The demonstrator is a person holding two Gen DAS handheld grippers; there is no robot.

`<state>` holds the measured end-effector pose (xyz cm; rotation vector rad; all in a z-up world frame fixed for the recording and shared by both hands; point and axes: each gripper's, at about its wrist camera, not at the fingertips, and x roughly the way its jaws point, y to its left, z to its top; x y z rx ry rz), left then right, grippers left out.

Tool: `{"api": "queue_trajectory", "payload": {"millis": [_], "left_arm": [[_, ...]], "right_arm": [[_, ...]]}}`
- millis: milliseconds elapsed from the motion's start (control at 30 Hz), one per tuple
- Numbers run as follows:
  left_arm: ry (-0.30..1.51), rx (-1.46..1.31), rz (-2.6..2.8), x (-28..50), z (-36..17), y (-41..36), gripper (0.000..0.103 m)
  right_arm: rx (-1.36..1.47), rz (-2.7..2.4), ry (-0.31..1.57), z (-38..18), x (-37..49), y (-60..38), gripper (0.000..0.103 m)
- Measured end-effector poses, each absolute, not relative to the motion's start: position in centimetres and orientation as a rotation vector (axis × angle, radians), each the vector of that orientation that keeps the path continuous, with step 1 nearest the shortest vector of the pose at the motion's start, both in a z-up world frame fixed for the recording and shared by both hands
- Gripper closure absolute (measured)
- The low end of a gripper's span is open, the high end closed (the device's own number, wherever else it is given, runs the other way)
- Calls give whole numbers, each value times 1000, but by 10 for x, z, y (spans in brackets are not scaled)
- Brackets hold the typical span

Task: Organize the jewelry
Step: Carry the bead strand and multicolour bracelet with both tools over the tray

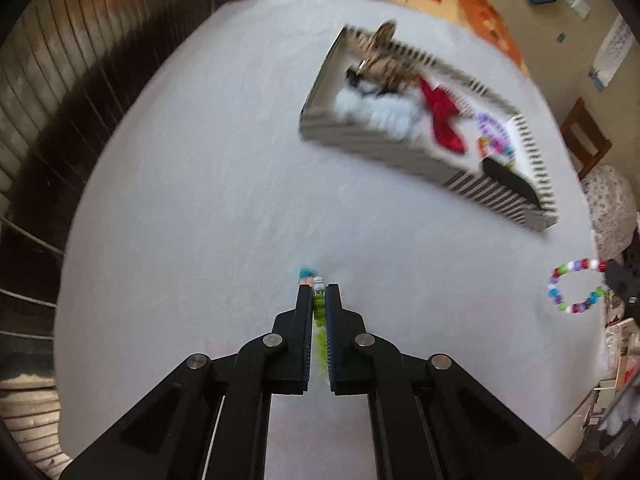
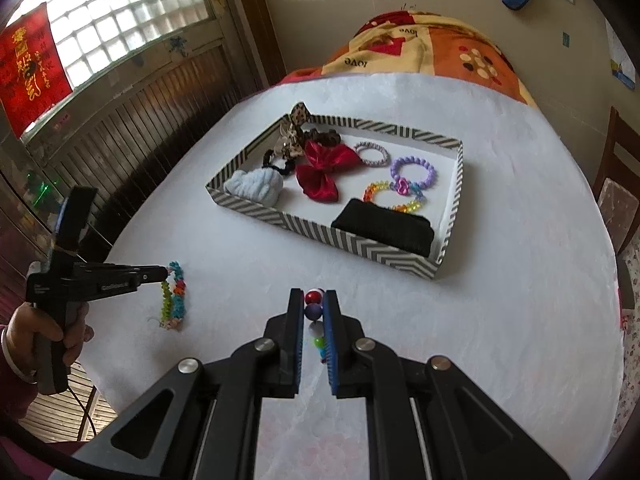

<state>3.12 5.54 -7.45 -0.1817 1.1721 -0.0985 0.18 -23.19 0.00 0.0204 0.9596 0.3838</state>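
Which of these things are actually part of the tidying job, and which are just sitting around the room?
Part of the job:
- striped tray holding bows, scrunchies, bracelets
- flower bracelet in the left tongs
- big-bead bracelet in the right tongs

Just lying about:
- patterned blanket
- red hanging at the window
- chair

Daylight is being admitted through the glass-block window at upper left of the right wrist view; its panes are being blown out to white. The white table cover is being lit evenly, with only soft, faint shadows. The left wrist view is being smeared by motion blur: the striped tray and its contents are being streaked, while the near fingers are being rendered sharp. Straight lines are being bowed by fisheye distortion, and corners are being vignetted black in both views.
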Motion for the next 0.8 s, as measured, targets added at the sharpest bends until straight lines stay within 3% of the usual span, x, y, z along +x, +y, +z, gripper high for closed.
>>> {"api": "queue_trajectory", "payload": {"millis": [533,800], "left_arm": [[963,-143,-221,58,28,13,103],[921,-75,-261,84,46,-27,103]], "right_arm": [[10,373,879,38,13,-241,93],[1,348,855,53,27,-249,93]]}}
